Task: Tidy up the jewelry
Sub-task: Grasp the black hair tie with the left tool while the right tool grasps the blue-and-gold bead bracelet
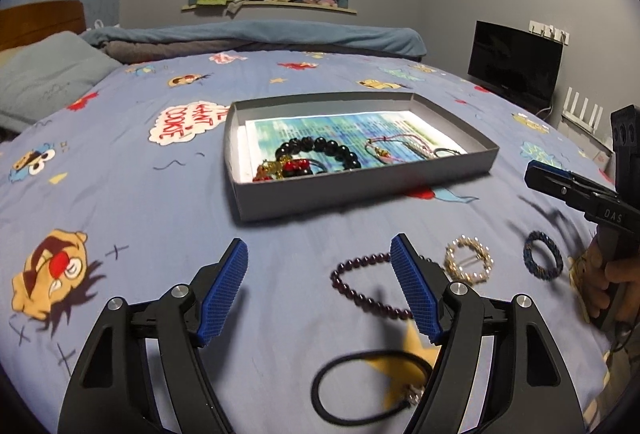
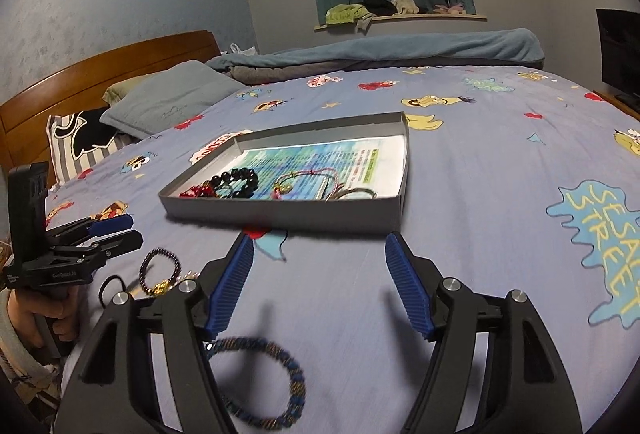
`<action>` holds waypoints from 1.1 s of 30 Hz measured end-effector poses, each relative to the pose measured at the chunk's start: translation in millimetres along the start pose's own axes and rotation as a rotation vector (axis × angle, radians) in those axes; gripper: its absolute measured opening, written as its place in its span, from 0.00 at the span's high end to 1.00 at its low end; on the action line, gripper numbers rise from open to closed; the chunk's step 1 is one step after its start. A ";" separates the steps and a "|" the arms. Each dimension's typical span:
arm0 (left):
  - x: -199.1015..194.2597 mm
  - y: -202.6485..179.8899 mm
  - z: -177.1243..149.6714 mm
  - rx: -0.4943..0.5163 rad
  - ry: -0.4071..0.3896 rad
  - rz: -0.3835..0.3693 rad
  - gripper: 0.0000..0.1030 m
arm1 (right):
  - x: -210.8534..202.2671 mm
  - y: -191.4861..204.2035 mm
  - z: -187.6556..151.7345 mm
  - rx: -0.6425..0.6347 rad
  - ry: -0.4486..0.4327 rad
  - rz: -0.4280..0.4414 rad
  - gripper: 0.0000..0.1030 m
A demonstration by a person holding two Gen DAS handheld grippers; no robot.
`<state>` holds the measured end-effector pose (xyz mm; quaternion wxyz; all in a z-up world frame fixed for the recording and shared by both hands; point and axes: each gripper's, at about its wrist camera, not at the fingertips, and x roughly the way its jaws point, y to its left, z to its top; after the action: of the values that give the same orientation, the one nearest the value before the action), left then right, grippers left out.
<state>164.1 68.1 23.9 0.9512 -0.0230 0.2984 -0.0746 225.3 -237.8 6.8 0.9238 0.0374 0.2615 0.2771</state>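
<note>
Bracelets: dark-purple beaded bracelet, gold one on bedsheet; left gripper, right gripper both wide, empty.

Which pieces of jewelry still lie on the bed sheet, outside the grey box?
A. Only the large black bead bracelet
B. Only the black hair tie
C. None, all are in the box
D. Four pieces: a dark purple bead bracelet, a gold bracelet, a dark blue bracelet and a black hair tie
D: the dark purple bead bracelet, gold bracelet, dark blue bracelet and black hair tie all lie on the sheet, in front of the grey box.
</note>
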 end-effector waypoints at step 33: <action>-23.0 -15.5 -44.7 0.003 0.053 -0.043 0.23 | -12.1 38.9 -45.3 -0.116 0.162 0.001 0.29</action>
<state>117.9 56.4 1.6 0.9412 -0.0262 0.3228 -0.0963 174.7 -214.8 -18.2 0.9002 -0.0384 0.3187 0.2944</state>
